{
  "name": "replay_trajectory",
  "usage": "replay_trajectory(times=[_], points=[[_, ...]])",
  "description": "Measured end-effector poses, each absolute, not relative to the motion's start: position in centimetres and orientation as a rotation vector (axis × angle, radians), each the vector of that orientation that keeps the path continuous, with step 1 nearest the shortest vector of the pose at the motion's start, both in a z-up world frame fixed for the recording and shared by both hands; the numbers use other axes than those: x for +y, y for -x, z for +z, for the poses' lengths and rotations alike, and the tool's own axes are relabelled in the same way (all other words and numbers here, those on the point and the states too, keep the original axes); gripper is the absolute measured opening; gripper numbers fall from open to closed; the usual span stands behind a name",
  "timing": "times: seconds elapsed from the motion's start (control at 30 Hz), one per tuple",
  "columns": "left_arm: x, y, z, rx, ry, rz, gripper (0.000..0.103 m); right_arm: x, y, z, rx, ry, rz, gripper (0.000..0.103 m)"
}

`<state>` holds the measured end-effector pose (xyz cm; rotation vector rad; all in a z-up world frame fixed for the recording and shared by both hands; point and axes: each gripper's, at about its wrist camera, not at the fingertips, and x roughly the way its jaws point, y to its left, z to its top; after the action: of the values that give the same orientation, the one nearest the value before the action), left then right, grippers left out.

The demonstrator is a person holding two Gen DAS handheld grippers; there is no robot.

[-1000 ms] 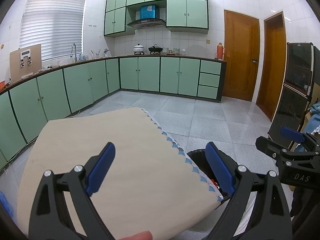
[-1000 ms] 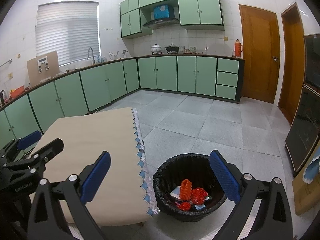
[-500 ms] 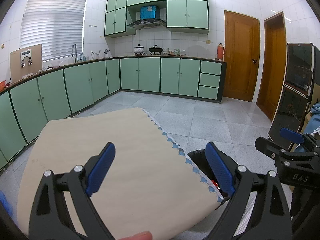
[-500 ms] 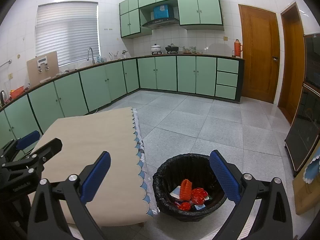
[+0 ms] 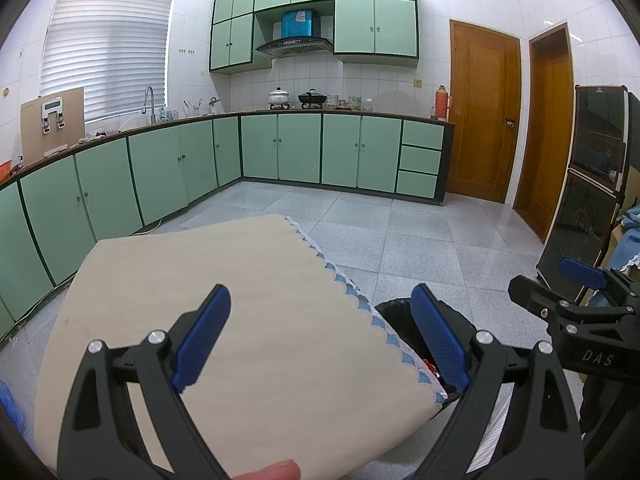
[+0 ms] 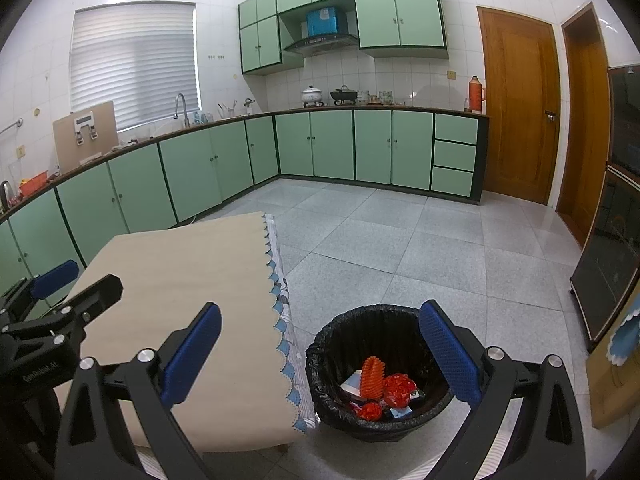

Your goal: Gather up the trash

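A black-lined trash bin (image 6: 340, 360) stands on the floor beside the table, holding orange and red trash (image 6: 384, 384) and some paper scraps. In the left wrist view only its rim (image 5: 394, 306) shows past the table corner. My right gripper (image 6: 320, 356) is open and empty, held above the bin and the table's edge. My left gripper (image 5: 322, 336) is open and empty above the beige tablecloth (image 5: 240, 300). The right gripper also shows at the right of the left wrist view (image 5: 576, 304), and the left gripper at the left of the right wrist view (image 6: 60, 300).
The table (image 6: 192, 280) has a beige cloth with a blue scalloped edge. Green cabinets (image 6: 240, 160) line the far walls of the tiled kitchen. Two wooden doors (image 6: 516, 112) and a dark glass cabinet (image 6: 612, 240) stand at the right.
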<state>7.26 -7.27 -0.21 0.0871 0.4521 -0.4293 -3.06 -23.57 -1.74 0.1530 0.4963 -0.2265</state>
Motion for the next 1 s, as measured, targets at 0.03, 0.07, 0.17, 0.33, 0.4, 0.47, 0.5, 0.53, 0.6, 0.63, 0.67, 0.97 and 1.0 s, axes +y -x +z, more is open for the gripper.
replay_trajectory(times=[0.03,0.07,0.17,0.33,0.4,0.47,0.5,0.53,0.6,0.63,0.67,0.97,1.0], points=[[-7.25,-7.3,-0.24,0.452,-0.088,-0.43,0.088,-23.59,3.08,-1.74,0.496,-0.154,-0.226,0.097],[-7.29,-7.27,-0.22,0.453,-0.087,-0.43,0.088,-23.57,3.08,-1.75,0.495,-0.154,-0.227,0.097],[-7.18,-7.45,-0.24,0.452,-0.089,-0.43,0.088,-23.56,3.07,-1.76,0.495,-0.155,-0.227,0.097],[-7.15,-7.53,-0.3,0.453,-0.09,-0.428,0.088,-23.71,3.05,-1.88,0.496,-0.159,-0.227,0.097],[-7.13,-7.54,-0.27,0.453,-0.091,-0.428,0.088,-23.78,3.0,-1.89,0.498,-0.161,-0.228,0.097],[-7.28,-7.42,-0.27,0.451,-0.092,-0.428,0.088,-23.84,2.97,-1.83,0.498,-0.164,-0.227,0.097],[-7.24,-7.48,-0.31,0.451,-0.093,-0.428,0.088,-23.83,2.96,-1.85,0.498,-0.166,-0.227,0.097],[-7.26,-7.5,-0.35,0.451,-0.094,-0.428,0.088,-23.89,2.95,-1.83,0.498,-0.165,-0.227,0.097],[-7.32,-7.49,-0.38,0.453,-0.095,-0.427,0.088,-23.89,2.95,-1.83,0.498,-0.165,-0.227,0.097],[-7.47,-7.38,-0.38,0.453,-0.095,-0.427,0.088,-23.9,2.95,-1.82,0.498,-0.164,-0.228,0.097],[-7.49,-7.35,-0.46,0.453,-0.095,-0.427,0.088,-23.91,2.93,-1.85,0.497,-0.165,-0.228,0.097],[-7.7,-7.26,-0.56,0.456,-0.096,-0.426,0.088,-24.02,2.89,-1.95,0.498,-0.171,-0.23,0.097],[-7.64,-7.3,-0.61,0.456,-0.096,-0.425,0.088,-24.03,2.9,-1.95,0.497,-0.172,-0.229,0.097]])
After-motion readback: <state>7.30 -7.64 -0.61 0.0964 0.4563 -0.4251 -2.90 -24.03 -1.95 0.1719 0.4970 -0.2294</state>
